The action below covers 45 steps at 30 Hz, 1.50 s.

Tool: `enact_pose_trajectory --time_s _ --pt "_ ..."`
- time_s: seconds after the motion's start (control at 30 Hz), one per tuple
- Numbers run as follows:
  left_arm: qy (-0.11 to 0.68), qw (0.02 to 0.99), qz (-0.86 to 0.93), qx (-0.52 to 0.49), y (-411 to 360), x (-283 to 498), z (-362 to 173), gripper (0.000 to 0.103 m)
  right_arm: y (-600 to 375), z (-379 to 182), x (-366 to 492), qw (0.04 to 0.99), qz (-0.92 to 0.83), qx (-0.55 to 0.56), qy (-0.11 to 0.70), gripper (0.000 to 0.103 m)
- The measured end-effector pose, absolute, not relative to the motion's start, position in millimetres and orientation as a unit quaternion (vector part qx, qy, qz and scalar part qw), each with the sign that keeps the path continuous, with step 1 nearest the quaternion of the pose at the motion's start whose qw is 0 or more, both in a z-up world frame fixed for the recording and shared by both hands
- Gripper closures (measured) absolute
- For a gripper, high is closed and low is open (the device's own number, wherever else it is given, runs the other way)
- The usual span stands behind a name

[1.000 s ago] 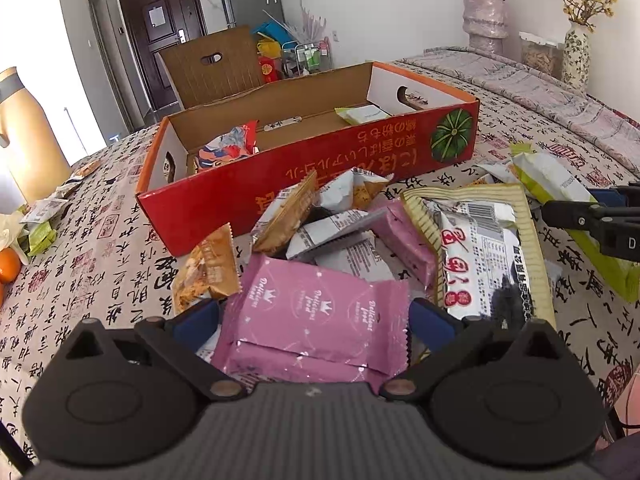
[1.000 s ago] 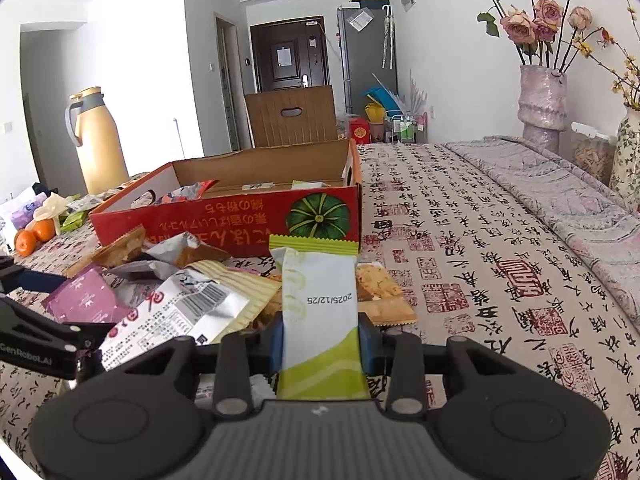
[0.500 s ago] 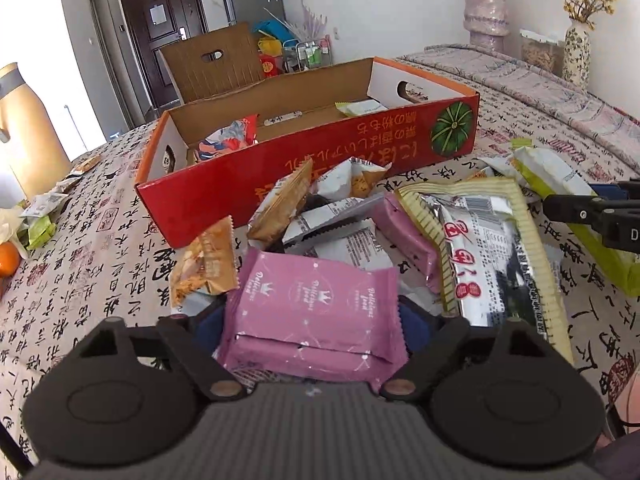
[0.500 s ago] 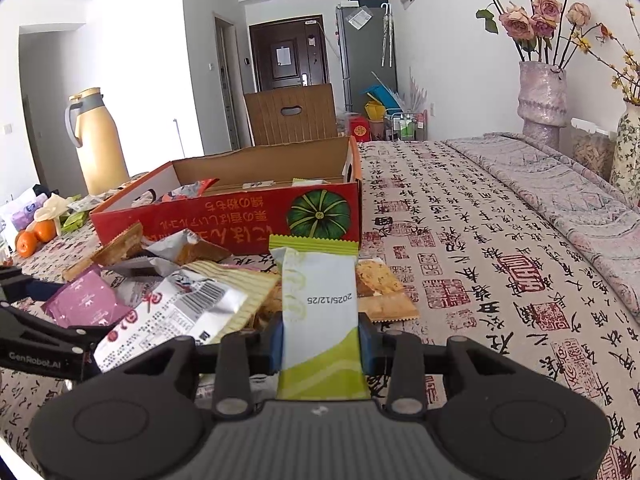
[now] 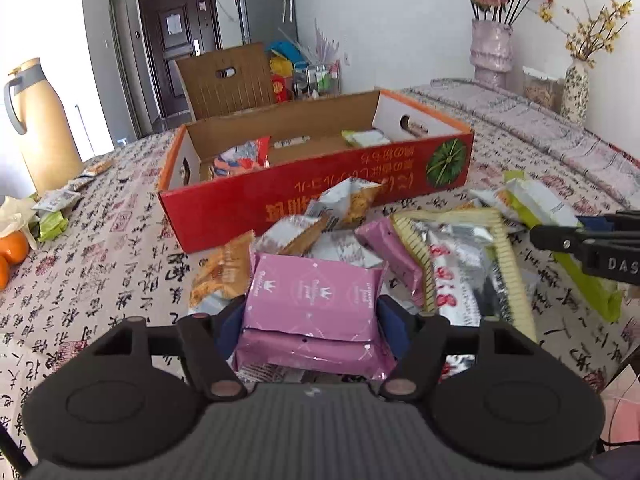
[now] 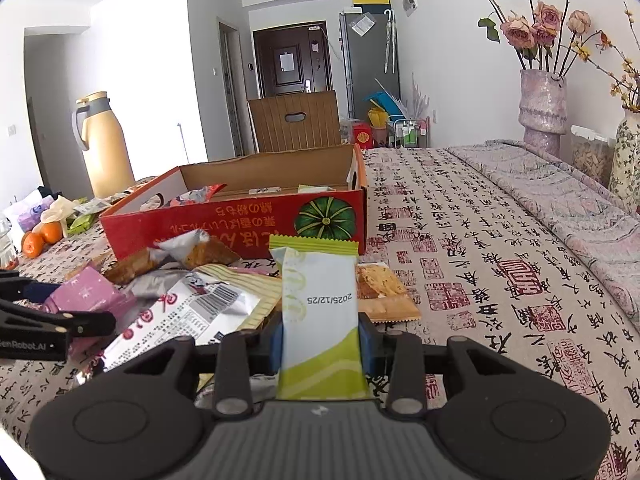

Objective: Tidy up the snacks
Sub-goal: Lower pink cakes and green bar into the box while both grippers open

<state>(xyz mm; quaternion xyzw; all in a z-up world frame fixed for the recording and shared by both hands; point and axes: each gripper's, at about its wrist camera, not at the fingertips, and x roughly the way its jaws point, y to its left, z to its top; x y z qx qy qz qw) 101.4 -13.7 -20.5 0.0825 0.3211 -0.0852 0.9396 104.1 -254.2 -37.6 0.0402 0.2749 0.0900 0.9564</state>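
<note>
The left gripper (image 5: pixel 311 322) has just been closing its jaws on a pink snack pack (image 5: pixel 314 294), and now the blue pads press its two sides. The pack sits right between the fingers, on top of another pink pack, at the near edge of the snack pile (image 5: pixel 400 240). The right gripper (image 6: pixel 320 336) holds a green and white snack bar (image 6: pixel 320 312) tight, standing up between its fingers. The red box (image 5: pixel 320 196) lies behind the pile on the tablecloth (image 6: pixel 500 280), with a few snacks inside. The bottom of the pink pack is hidden behind the gripper body, and I cannot read its small writing
</note>
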Motion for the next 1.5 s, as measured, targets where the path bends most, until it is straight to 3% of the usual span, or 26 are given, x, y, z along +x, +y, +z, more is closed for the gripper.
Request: enact_pose_trajectory --time_s 0.77,1.2,1.5 --pt "0.237 0.970 -0.051 0.025 -4.4 118.2 34.0 0.033 -237.8 -5.0 118.5 0.967 0.107 0.025 0.228 0.068" --pt "0.209 0.978 -0.021 -0.002 -1.3 185.8 65.5 0.033 -219.6 38.8 208.6 0.974 0.115 0.028 0.192 0.068" --pt "0.225 0.974 0.012 -0.017 3.9 253.4 58.7 0.033 -206.3 39.4 298.1 0.971 0.091 0.033 0.218 0.068"
